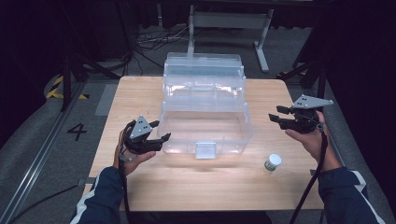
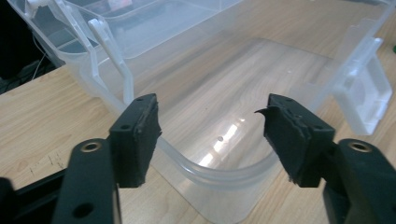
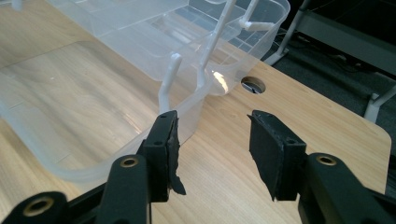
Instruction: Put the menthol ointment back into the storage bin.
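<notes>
**Both hand-held grippers flanking the open clear box**

The clear plastic box [image 1: 205, 126] is sitting open in the middle of the wooden surface [image 1: 140, 186], its tiered trays [image 1: 203, 74] folding up and away toward the far edge, its latch [image 1: 205, 150] facing the near side.

The left hand-held gripper [image 1: 159, 131] is hovering right at the box's left near corner, and its jaws are standing apart. In the left gripper view the curved rim of the box [image 2: 219, 175] is running between the two black pads [image 2: 140, 135], but neither pad is pressing on it (there is clear daylight on both sides). The white hinge arms [image 2: 116, 65] are rising just beyond the left pad.

Over on the right, the right hand-held gripper [image 1: 276, 115] is hanging off the box's right side, near it and not touching, with its jaws apart too. In the right gripper view nothing is lying between the pads [image 3: 166, 149]; bare wood is showing in the gap, and the box's rounded corner [image 3: 191, 112] is sitting just beyond the left pad. A round cable hole [image 3: 253, 85] is showing in the surface farther off.

A small white-capped bottle [image 1: 272, 162] is standing on the surface near the box's right near corner, well apart from both grippers. A cable [image 1: 310, 182] is trailing from the right gripper toward the near edge.
</notes>
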`<state>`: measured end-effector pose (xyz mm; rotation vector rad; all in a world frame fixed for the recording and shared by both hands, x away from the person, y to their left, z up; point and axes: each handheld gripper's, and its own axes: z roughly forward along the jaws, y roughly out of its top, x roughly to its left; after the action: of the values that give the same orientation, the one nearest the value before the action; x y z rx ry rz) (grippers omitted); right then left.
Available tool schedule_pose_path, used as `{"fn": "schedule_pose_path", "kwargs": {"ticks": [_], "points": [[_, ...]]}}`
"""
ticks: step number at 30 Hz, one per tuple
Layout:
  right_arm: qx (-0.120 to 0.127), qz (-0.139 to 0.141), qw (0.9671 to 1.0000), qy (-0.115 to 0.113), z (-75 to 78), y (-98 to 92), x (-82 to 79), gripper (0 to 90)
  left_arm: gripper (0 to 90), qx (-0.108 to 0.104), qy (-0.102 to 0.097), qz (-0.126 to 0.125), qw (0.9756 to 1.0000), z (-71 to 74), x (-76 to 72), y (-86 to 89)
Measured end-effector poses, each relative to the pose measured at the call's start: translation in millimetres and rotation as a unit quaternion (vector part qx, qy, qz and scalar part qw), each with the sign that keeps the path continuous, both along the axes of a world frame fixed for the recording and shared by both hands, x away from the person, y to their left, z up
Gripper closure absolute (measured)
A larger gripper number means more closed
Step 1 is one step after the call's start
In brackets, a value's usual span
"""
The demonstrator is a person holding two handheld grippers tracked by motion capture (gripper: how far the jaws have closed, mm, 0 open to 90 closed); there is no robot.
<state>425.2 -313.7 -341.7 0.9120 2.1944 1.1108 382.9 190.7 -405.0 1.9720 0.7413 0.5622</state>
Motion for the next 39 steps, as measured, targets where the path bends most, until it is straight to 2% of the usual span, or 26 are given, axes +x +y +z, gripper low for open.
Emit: {"fn": "schedule_pose_path", "kwargs": {"ticks": [3,5,9,13,22,25,33,37,39], "points": [[-0.002,0.002,1.0,0.002,-3.3,-3.9,-4.8,52.7,33.7,0.0,0.0,0.0,1.0,0.5,-4.4,3.5],[-0.001,0.0,1.0,0.004,-5.1,-6.5,-8.1,52.5,32.5,0.01,0.004,-0.001,0.9999,0.2,-6.7,5.3],[0.005,-0.001,1.0,0.004,-7.7,-11.3,-13.2,52.2,31.9,0.015,0.008,-0.002,0.9998,-2.6,-9.8,8.2],[0.006,0.001,0.9999,0.009,-12.9,-14.6,-19.9,51.9,32.1,0.017,0.015,-0.009,0.9997,-5.1,-10.6,8.6],[0.008,0.006,0.9996,0.025,-25.9,-24.1,-36.0,49.5,32.2,0.039,0.031,-0.015,0.9986,-15.6,-12.0,8.7],[0.008,0.006,0.9997,0.023,-28.7,-26.6,-40.4,49.1,31.9,0.044,0.035,-0.016,0.9983,-18.1,-13.3,9.4],[0.008,0.022,0.9991,0.035,-43.0,-29.4,-59.3,44.5,29.5,0.077,0.07,-0.021,0.9943,-39.0,-20.1,16.1],[0.006,0.025,0.9987,0.045,-50.5,-29.4,-64.7,42.9,27.7,0.085,0.082,-0.022,0.9927,-45.8,-22.8,18.7],[0.003,0.028,0.9983,0.052,-54.6,-29.0,-66.9,41.7,26.7,0.096,0.094,-0.026,0.9906,-52.6,-26.9,22.0]]}}
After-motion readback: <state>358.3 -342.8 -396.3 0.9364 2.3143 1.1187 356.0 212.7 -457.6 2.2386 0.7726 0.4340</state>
